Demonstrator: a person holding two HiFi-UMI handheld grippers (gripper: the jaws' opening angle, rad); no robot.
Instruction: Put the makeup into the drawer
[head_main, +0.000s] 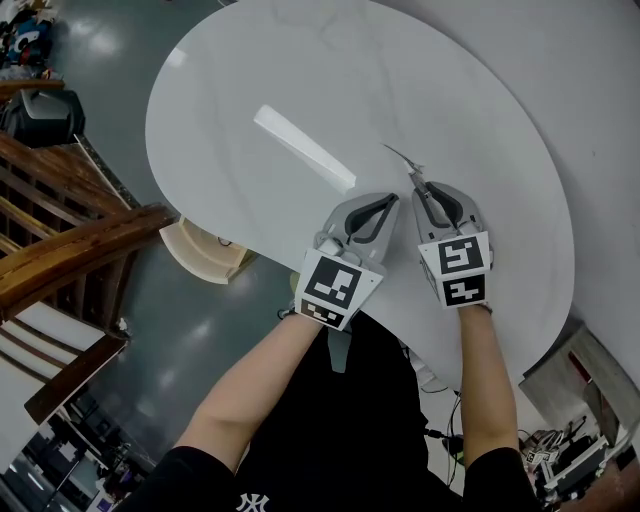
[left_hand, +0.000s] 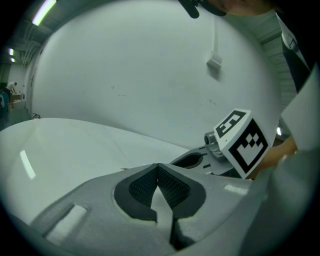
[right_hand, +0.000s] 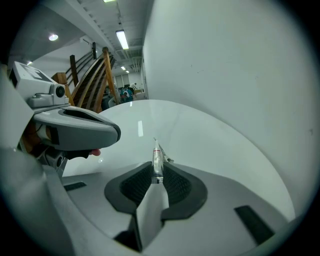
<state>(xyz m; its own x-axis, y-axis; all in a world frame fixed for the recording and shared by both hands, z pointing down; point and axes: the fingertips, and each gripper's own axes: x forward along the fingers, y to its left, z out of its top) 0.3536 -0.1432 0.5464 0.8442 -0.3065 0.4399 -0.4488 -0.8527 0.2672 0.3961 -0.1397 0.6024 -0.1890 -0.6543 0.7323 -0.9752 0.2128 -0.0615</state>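
Right tongs (head_main: 420, 188) are closed on a slim clear makeup tube (right_hand: 157, 159). The pads pinch its rear end, and the rest sticks out fwd past the tips, ending in a thin point. In the head view the tube shows as a fine dark line aimed away from the person, over the white round worktop (head_main: 300, 80). Can't tell if the point touches the surface. These tongs tilt down toward the worktop.

Left tongs (head_main: 385, 203) sit just beside the right ones, on their left. Their tips are together w/ nothing btw the dark ribbed pads (left_hand: 175, 190). The left gripper view looks across the worktop to a white wall (left_hand: 150, 75), w/ the marker cube (left_hand: 242, 142) of the right tongs at the right.

Both tongs are over the near-right part of the worktop, w/ bare forearms behind them. A bright strip of lamp glare (head_main: 305, 150) lies on the worktop, beyond & left of the tongs. A wooden stair rail (head_main: 80, 250) stands off to the left, well apart from the worktop.
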